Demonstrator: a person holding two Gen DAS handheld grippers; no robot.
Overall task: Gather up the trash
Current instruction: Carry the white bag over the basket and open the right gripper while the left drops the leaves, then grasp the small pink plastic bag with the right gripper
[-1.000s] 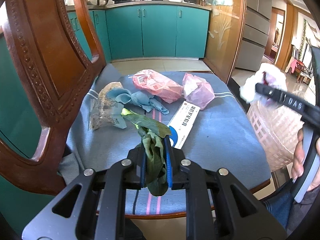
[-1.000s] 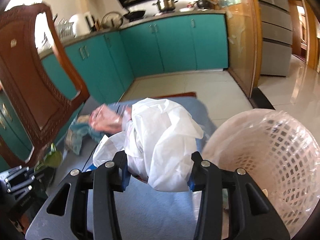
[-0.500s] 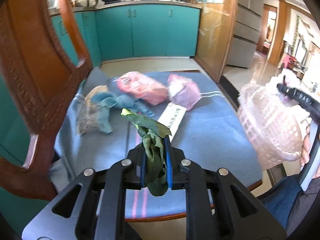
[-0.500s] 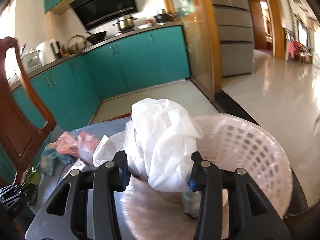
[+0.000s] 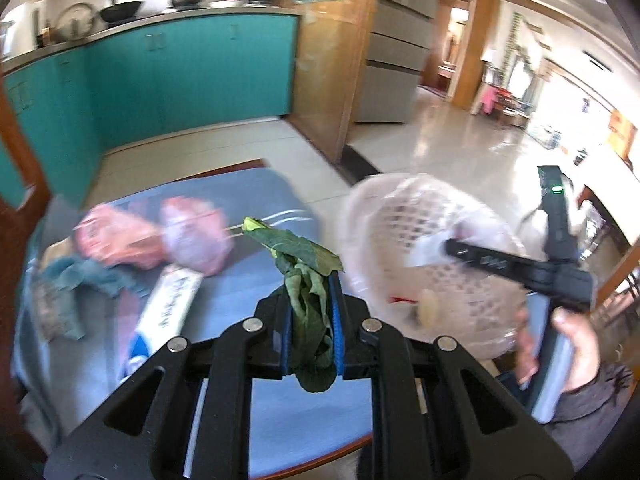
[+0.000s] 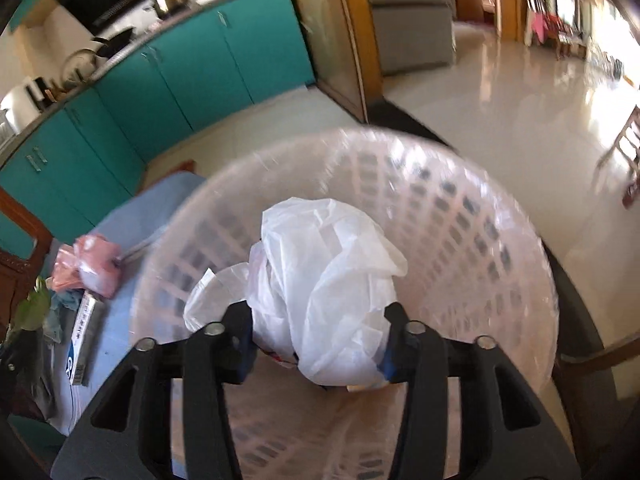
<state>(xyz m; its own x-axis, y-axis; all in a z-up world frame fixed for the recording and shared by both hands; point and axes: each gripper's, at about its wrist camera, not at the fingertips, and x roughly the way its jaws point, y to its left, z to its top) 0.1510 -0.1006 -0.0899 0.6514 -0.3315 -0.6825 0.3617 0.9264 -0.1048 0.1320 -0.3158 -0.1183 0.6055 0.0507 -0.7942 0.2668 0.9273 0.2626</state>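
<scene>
Right gripper point(image 6: 318, 344) hangs over the basket point(image 6: 460, 216), and its jaws are opening around the white plastic bag point(image 6: 324, 288). The bag sits between the fingers, above the inside of the basket; the left finger seems already free of it, the right one I cannot tell. So the step in hand looks like the drop of this bag into the basket. Left gripper point(image 5: 310, 344) is clenched on a green leaf point(image 5: 306, 276) and holds it above the blue cushion point(image 5: 280, 412), just beside the basket. More trash lies on the cushion, further from the basket: two pink bags point(image 5: 156, 236), a blue rag point(image 5: 88, 276) and a white box point(image 5: 168, 312). Next, I think, the right gripper must open fully and move away, then the leaf goes over the rim.
</scene>
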